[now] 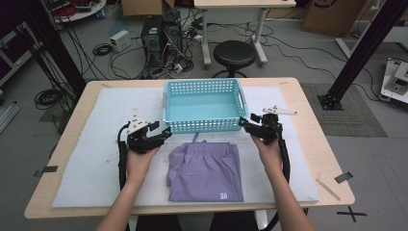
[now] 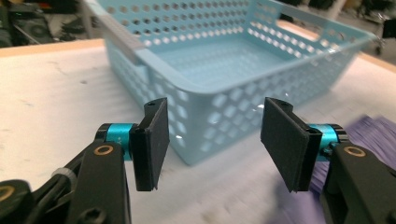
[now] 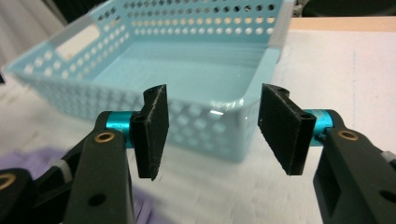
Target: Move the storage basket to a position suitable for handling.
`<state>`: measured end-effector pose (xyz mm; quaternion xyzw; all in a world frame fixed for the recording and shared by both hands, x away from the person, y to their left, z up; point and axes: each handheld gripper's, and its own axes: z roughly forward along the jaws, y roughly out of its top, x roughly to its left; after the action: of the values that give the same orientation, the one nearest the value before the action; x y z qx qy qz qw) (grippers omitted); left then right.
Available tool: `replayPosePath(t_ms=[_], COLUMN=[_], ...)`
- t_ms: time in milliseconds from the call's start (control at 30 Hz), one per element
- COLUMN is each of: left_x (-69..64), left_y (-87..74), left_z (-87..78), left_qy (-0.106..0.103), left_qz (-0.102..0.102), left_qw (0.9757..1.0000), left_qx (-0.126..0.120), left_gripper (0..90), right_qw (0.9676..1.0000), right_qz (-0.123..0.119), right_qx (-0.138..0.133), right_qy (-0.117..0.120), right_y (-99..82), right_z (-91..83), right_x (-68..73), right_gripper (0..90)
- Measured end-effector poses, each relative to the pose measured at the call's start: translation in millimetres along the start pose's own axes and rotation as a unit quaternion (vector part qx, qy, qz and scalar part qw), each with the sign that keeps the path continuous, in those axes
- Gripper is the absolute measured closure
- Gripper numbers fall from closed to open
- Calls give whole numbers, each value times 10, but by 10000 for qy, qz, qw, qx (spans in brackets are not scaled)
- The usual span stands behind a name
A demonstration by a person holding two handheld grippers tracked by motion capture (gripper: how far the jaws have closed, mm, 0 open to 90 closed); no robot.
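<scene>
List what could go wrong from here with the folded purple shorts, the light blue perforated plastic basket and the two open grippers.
1. The left gripper and right gripper stand open beside the near corners of the light blue perforated plastic basket; a careless move could bump and shift it.
2. The folded purple shorts lie flat on the pale foam mat; pinching only the top layer may undo the fold.
3. Lifted unevenly, the fabric might catch on the basket's near rim.

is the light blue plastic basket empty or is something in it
Empty: the light blue perforated plastic basket shows only its bare floor, and the folded purple cloth lies on the table in front of it.
</scene>
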<state>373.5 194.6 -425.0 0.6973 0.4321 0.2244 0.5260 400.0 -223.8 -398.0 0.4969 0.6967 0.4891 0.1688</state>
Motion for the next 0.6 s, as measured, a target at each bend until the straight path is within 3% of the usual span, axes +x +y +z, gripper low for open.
replayPosePath(t_ms=[67, 133, 233, 300, 367, 533, 600], left_x=[60, 97, 151, 151, 174, 204, 184], left_y=[42, 79, 116, 121, 113, 110, 125], left_z=[81, 141, 230, 256, 273, 322, 318], left_qy=[-150, -130, -573, -529, -585, -483, -423], left_qz=[-81, -122, -316, -299, -430, -466, -360], left_qw=[9998, 9998, 9976, 9979, 9973, 9977, 9983], left_qx=[104, 109, 220, 204, 137, 95, 166], left_gripper=[420, 420, 453, 468, 491, 519, 520], right_qw=[9997, 9993, 9983, 9979, 9978, 9987, 9987], right_qz=[169, 295, 491, 559, 590, 425, 394], right_qx=[136, 237, 295, 293, 294, 263, 269], right_qy=[69, 34, 117, 132, 113, -128, -157], right_y=[48, 81, 99, 96, 97, 114, 118], right_z=[94, 189, 244, 239, 226, 243, 243], right_x=[-50, -86, -144, -172, -179, -126, -118], right_gripper=[435, 432, 500, 546, 566, 570, 568])
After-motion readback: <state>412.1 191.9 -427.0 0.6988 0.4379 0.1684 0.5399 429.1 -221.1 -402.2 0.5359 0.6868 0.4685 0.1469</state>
